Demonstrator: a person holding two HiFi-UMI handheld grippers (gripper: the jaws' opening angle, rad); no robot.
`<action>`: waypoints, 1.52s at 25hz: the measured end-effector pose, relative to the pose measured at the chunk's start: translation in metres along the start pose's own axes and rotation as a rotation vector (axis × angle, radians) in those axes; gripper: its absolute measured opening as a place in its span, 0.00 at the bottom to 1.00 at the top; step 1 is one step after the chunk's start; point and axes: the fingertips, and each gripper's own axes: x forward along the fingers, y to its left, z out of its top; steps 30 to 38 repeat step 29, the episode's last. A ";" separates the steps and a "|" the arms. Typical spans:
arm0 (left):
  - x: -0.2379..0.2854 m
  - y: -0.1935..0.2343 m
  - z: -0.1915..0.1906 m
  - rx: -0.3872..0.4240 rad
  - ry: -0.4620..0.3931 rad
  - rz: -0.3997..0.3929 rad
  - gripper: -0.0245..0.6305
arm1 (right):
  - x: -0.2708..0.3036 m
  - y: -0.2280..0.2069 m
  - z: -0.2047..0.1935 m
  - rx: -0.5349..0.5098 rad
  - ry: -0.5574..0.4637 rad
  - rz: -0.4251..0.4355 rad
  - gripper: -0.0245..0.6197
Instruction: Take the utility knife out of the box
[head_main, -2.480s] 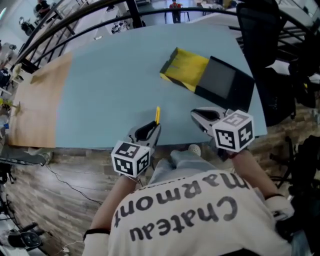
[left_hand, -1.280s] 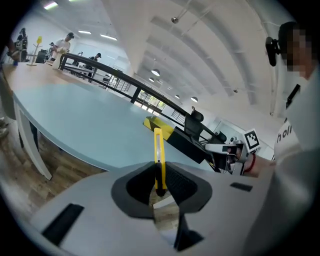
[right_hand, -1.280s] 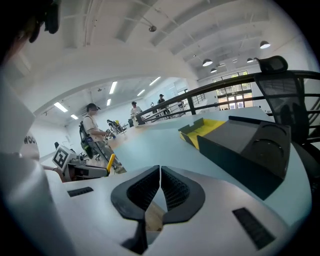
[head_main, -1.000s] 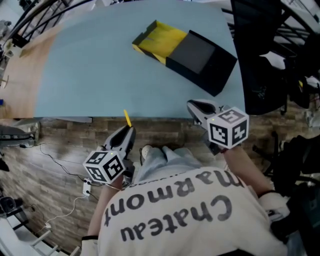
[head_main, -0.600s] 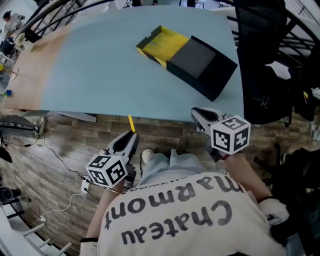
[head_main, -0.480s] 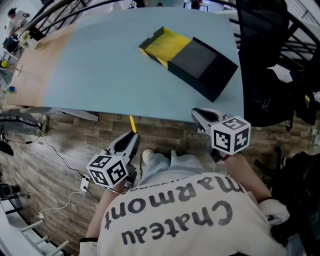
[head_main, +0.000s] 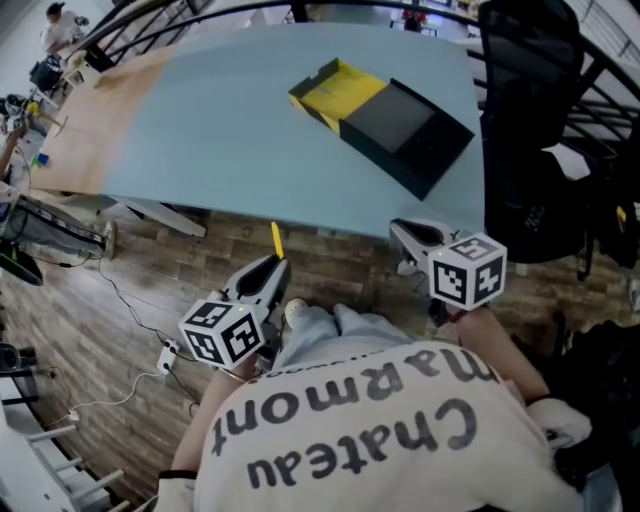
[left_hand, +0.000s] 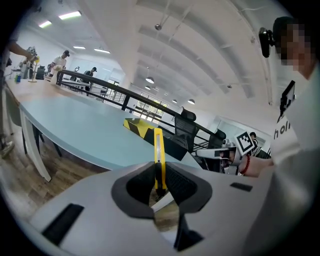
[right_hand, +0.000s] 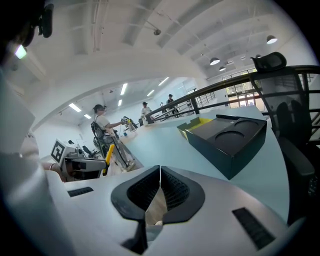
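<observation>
My left gripper (head_main: 272, 266) is shut on a slim yellow utility knife (head_main: 276, 238), which sticks out forward past the jaws; the same knife (left_hand: 158, 155) stands upright between the pads in the left gripper view. This gripper hangs over the wooden floor, in front of the table's near edge. My right gripper (head_main: 405, 232) is shut with nothing between its jaws, also just off the table edge. The box (head_main: 382, 118), with a black part and an open yellow tray, lies on the far part of the pale blue table (head_main: 220, 130). The box (right_hand: 227, 137) also shows in the right gripper view.
A black office chair (head_main: 530, 120) stands at the table's right side. Cables and a plug (head_main: 165, 355) lie on the wooden floor at left. Table legs (head_main: 150, 212) show under the near edge. People stand at benches far left (head_main: 55, 30).
Both grippers have drawn back from the table toward the person, the left one still holding the knife. The table and box now sit farther from them.
</observation>
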 end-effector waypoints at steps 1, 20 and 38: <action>-0.001 -0.003 0.000 -0.002 -0.007 0.001 0.13 | -0.004 0.001 -0.001 -0.004 0.000 0.003 0.10; 0.005 -0.037 0.009 0.031 -0.016 -0.046 0.13 | -0.065 -0.019 -0.027 0.062 -0.052 -0.068 0.10; 0.029 -0.028 0.009 -0.002 0.008 -0.080 0.13 | -0.068 -0.032 -0.026 0.074 -0.055 -0.117 0.10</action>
